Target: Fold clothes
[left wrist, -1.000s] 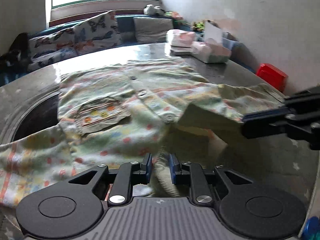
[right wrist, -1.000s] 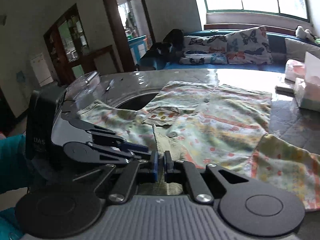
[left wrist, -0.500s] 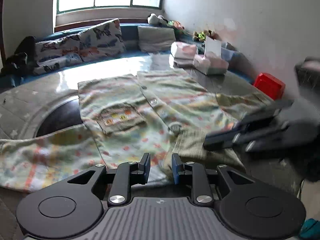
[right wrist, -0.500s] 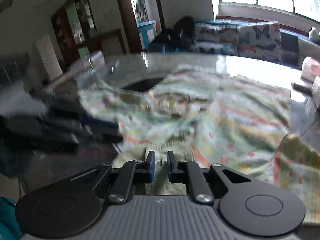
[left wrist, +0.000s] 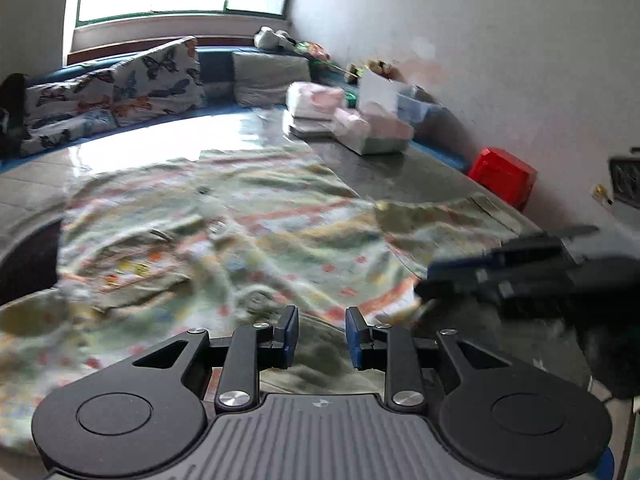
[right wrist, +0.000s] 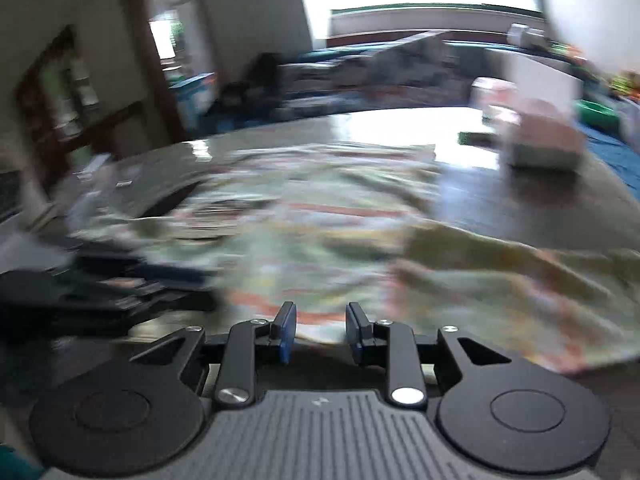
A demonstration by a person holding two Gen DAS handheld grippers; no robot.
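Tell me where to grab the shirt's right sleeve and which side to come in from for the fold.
Grip the sleeve at its far cuff end, nearest the red box. It lies flat, stretched away from the shirt body across the table, so probably come in low from the outer side and pinch the edge. The right gripper has nothing clamped and its jaws are opening.
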